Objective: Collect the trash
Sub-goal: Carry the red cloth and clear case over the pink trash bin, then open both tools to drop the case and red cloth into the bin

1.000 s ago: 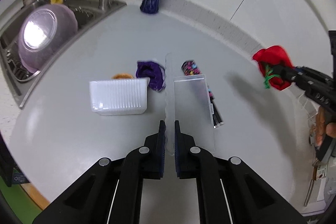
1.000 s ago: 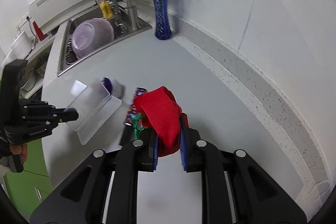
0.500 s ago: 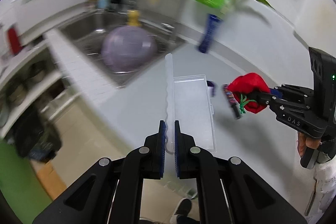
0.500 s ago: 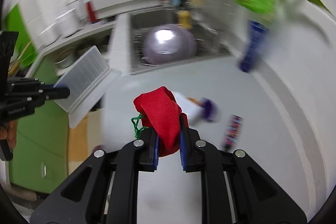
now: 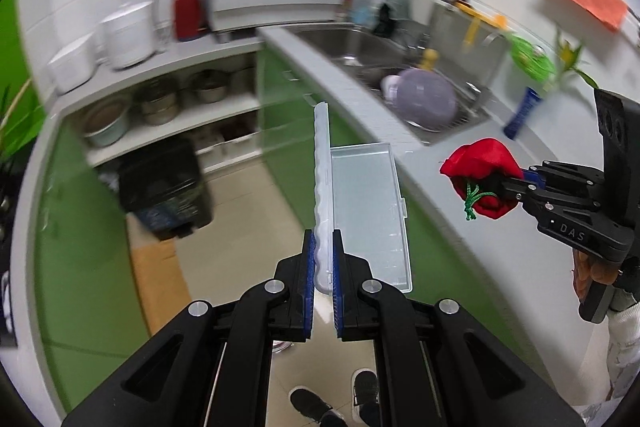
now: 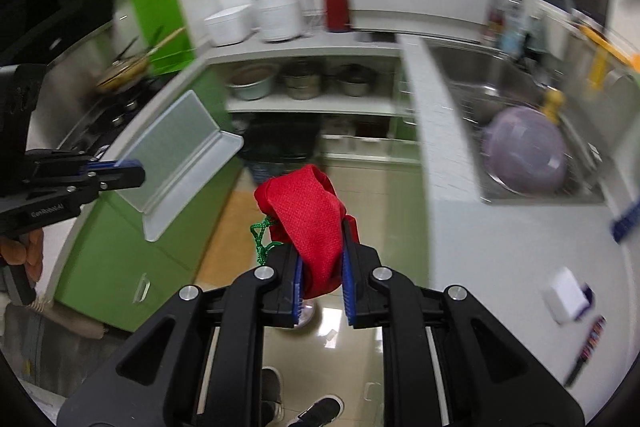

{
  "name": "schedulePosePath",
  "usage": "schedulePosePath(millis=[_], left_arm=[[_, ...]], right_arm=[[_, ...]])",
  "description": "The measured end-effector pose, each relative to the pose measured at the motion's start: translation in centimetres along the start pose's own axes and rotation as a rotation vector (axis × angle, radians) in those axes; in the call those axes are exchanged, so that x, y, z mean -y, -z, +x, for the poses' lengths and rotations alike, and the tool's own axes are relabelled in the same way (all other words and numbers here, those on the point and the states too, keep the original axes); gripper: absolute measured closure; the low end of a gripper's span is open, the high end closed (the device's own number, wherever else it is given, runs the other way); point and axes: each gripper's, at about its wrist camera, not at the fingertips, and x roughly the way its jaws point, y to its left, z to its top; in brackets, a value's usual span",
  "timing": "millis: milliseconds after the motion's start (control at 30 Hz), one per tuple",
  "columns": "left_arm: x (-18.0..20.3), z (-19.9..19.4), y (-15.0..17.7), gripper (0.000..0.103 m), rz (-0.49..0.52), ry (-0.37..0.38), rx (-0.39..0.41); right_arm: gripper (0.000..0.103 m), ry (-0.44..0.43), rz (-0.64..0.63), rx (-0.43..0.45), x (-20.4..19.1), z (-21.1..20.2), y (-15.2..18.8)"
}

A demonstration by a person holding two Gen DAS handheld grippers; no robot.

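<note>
My left gripper (image 5: 321, 247) is shut on the ridged edge of an open clear plastic box (image 5: 368, 211) and holds it in the air above the kitchen floor. The box also shows in the right wrist view (image 6: 180, 159). My right gripper (image 6: 321, 259) is shut on a red cloth pouch (image 6: 310, 211) with a green cord. The pouch also shows at the right in the left wrist view (image 5: 482, 179). A black trash bin (image 5: 166, 187) stands on the floor below the shelves; it lies straight ahead, behind the pouch, in the right wrist view (image 6: 280, 143).
The grey counter (image 6: 500, 247) carries a white box (image 6: 566, 293) and a dark wrapper (image 6: 588, 343). A sink (image 5: 404, 67) holds a purple bowl (image 5: 428, 99). Green cabinets and shelves with pots (image 5: 160, 103) line the walls. A person's shoes (image 5: 312, 403) are below.
Both grippers have swung left, away from the counter, and now face the kitchen floor, shelves and the black bin. Each still holds its item.
</note>
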Motion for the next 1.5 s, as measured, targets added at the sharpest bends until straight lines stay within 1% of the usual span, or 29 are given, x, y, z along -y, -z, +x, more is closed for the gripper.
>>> schedulePosePath(millis=[100,167,267,333,367,467,600,633,700,733,867,967,1000,1033,1067,1100,1133,1300,1500], left_arm=[[-1.9,0.1,1.1,0.096,-0.046,-0.033,-0.002],[-3.5,0.8,2.5,0.096,-0.086,-0.038,-0.014],[-5.5,4.0,4.9,0.096,-0.128,-0.033,-0.043],[-6.8,6.5,6.7,0.096,-0.145,-0.028,-0.062],[-7.5,8.4,7.9,0.096,-0.155,-0.025,-0.073],[-9.6,14.1,11.6,0.096,-0.183,-0.023,-0.106],[-12.4,22.2,17.0,0.096,-0.203,-0.023,-0.152],[-12.8,23.5,17.9,0.096,-0.205,-0.024,-0.159],[-14.1,27.2,20.4,0.096,-0.216,-0.025,-0.179],[-14.9,29.6,22.1,0.096,-0.226,-0.024,-0.191],[-16.6,35.3,26.0,0.096,-0.249,-0.022,-0.214],[-17.3,38.2,27.8,0.095,-0.256,-0.025,-0.221],[-17.6,39.1,28.3,0.092,-0.261,-0.03,-0.223],[-17.8,39.9,28.8,0.087,-0.268,-0.029,-0.224],[-17.9,40.6,29.1,0.061,-0.275,-0.03,-0.228],[-18.1,41.1,29.4,0.041,-0.28,-0.036,-0.227],[-18.4,41.5,29.7,0.005,-0.288,-0.044,-0.22],[-19.0,41.6,30.3,0.005,-0.315,-0.061,-0.205],[-21.0,39.2,30.0,0.005,-0.353,-0.096,-0.155]], right_arm=[[0.088,-0.051,-0.049,-0.031,-3.0,2.1,-0.4],[0.088,-0.075,-0.073,-0.06,-4.5,4.1,-0.2],[0.088,-0.094,-0.092,-0.101,-5.2,7.5,0.8],[0.088,-0.094,-0.102,-0.129,-5.7,10.8,2.2],[0.088,-0.096,-0.104,-0.139,-5.8,12.3,2.7],[0.088,-0.085,-0.106,-0.173,-5.5,18.1,5.7],[0.089,-0.067,-0.092,-0.199,-4.3,25.6,10.1],[0.089,-0.062,-0.086,-0.205,-3.9,28.0,11.5],[0.089,-0.057,-0.077,-0.216,-3.6,31.5,13.8],[0.089,-0.058,-0.072,-0.22,-3.3,33.3,15.1],[0.089,-0.055,-0.069,-0.239,-2.1,38.7,19.5],[0.089,-0.052,-0.071,-0.249,-1.6,41.4,21.8],[0.089,-0.049,-0.071,-0.251,-1.6,42.0,22.5],[0.089,-0.046,-0.072,-0.255,-1.4,42.9,23.3],[0.089,-0.044,-0.071,-0.258,-1.3,43.3,23.7],[0.089,-0.042,-0.071,-0.262,-1.2,43.9,24.2],[0.089,-0.041,-0.072,-0.265,-1.2,44.3,24.5],[0.089,-0.048,-0.088,-0.289,-1.6,45.7,25.5],[0.089,-0.093,-0.123,-0.314,-4.0,47.1,25.4]])
